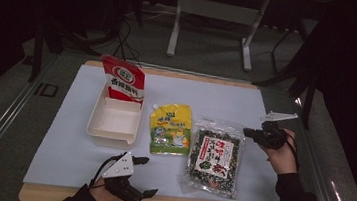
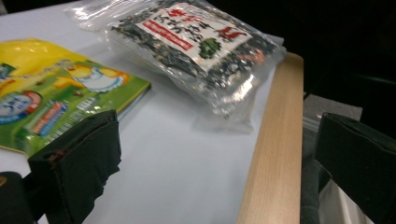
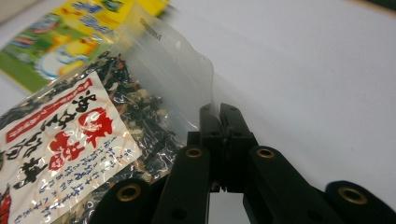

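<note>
The right claw [image 3: 219,114] is clenched on the clear top edge of the seaweed bag [image 1: 214,155]. Its two black tips press together with the thin plastic pinched between them. That flat edge is probably the easiest part to grab, because the rest of the bag is full and lumpy. In the high view the right claw [image 1: 256,134] sits at the bag's far right corner. The bag lies on the right part of the bench [image 1: 261,104], with most of it flat on the sheet.

The left claw [image 1: 144,176] is released, and nothing is between its tips. It waits at the near edge of the bench, maybe ready to help.

A yellow pouch [image 1: 170,129] lies flat just left of the bag. Left of that is a white tray [image 1: 114,119]. A red packet [image 1: 124,79] stands up at the tray's far end, leaning on its wall. The tray looks like the place where the snacks go.

The bench has a pale sheet on top and a wooden rim [image 2: 273,140]. The room is dark. A grey floor and the legs of another table [image 1: 214,19] show at the back.
</note>
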A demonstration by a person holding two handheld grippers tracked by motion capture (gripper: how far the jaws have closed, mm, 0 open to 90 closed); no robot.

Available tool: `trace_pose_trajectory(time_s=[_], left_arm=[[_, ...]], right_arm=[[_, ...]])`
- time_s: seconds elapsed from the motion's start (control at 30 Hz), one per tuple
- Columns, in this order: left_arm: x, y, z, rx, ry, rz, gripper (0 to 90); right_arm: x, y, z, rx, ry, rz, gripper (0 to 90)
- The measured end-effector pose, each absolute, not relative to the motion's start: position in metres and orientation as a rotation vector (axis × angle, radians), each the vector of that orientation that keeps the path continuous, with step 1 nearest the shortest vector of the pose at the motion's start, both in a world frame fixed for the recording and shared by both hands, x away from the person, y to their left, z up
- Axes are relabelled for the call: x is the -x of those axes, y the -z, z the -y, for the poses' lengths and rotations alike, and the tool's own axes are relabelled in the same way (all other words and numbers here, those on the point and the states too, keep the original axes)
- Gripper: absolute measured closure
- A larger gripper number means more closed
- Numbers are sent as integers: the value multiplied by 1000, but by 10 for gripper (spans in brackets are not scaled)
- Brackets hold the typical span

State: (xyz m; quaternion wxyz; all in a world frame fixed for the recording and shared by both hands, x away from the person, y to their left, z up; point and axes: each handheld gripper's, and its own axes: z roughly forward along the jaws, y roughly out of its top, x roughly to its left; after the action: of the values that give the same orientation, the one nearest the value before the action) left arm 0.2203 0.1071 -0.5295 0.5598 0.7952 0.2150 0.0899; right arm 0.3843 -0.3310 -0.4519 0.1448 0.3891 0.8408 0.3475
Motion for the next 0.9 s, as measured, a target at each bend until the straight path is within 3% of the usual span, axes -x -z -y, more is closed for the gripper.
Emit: trace_pose_trajectory(time_s=[0.13, 0.27, 0.9], left_arm=[[-222, 521, -109, -1873, -246, -549, 37], [-225, 516, -109, -1898, -199, -602, 36], [-248, 508, -88, -1924, -142, -599, 43]], right_arm=[[-375, 435, 319, -1029, -1030, -2416, 896], [-368, 421, 308, -962, -1058, -2418, 896], [-317, 362, 264, -623, -1181, -2402, 897]])
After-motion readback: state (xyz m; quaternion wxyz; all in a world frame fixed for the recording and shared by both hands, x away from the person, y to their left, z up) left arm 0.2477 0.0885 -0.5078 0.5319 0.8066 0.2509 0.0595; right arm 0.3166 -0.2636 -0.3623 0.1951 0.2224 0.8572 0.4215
